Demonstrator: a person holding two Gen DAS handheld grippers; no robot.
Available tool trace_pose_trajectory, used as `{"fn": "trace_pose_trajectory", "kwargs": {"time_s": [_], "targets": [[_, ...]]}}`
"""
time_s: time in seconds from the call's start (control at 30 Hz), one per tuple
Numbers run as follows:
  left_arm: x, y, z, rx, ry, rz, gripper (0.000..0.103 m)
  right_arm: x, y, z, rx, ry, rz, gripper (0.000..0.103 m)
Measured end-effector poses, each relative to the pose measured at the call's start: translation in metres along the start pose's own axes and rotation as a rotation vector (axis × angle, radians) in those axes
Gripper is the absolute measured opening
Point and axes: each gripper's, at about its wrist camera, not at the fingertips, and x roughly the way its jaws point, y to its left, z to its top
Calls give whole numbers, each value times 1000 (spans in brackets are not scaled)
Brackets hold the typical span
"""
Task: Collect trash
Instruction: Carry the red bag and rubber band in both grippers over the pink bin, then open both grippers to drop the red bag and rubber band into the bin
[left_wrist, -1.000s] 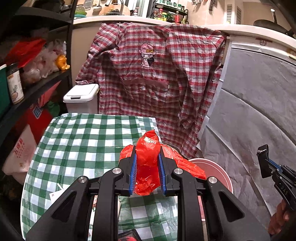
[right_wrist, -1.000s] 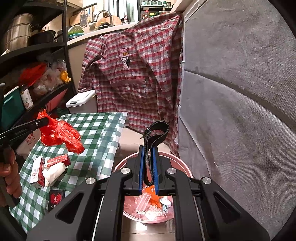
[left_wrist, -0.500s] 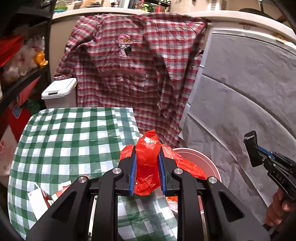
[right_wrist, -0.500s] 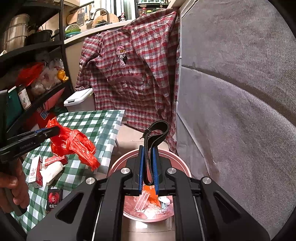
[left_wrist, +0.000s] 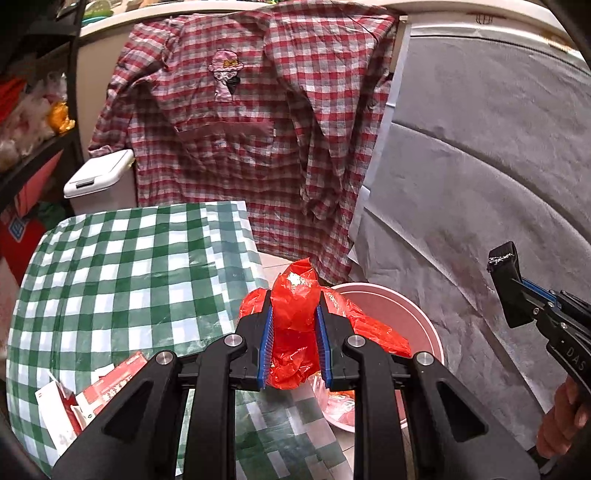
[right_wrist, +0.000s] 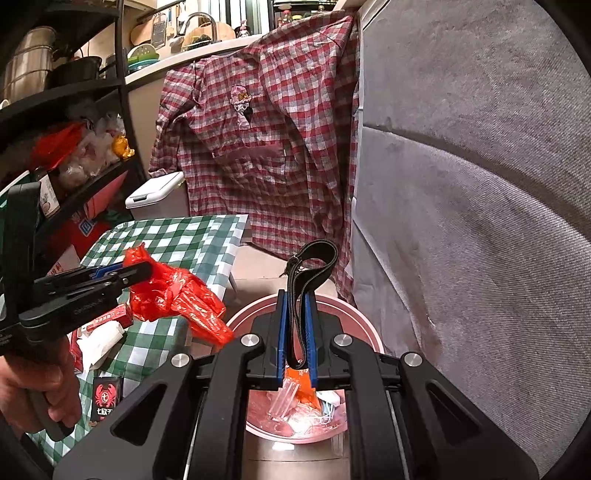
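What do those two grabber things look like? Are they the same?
Yes, they match. The left gripper and right gripper are both black plastic, each with two angular arms pinned by silver round bolts and ending in flat fingers lined with ribbed blue pads. Each has a black pistol-style handle; small pale lettering runs along the side of the body. No sleeves show.

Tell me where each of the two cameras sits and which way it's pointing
Left wrist: sits on the left gripper, looking forward and down over the green checked table edge toward the pink bin; its fingers clamp a red plastic bag, and the right gripper and hand show at right.
Right wrist: sits on the right gripper, looking down into the pink bin; its fingers pinch a black strap, and the left gripper and hand show at left.
Shared: bin, table, red bag, hanging plaid shirt.
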Motion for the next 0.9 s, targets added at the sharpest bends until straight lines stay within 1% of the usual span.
{"fn": "trace_pose_trajectory", "kwargs": {"time_s": [0.23,0.27,0.3,0.37,0.43,0.47,0.5,0.9], "targets": [[-2,-14,3,27,-16,-22,21,5,1,3,0,6,6,10],[-2,-15,3,30,-18,-24,21,5,2,3,-1,7,6,11],[-2,-17,3,32,-18,-26,21,6,3,3,-2,10,4,14],[0,-19,3,36,-15,-32,22,8,4,2,-4,15,-8,15],[1,-21,3,35,-17,-34,28,10,3,2,1,23,-25,40],[1,-21,3,34,-18,-38,35,9,3,3,3,21,-29,44],[0,-22,3,34,-22,-43,36,9,2,3,7,17,-33,46],[-12,-16,1,38,-37,-43,36,6,5,6,21,0,-33,47]]}}
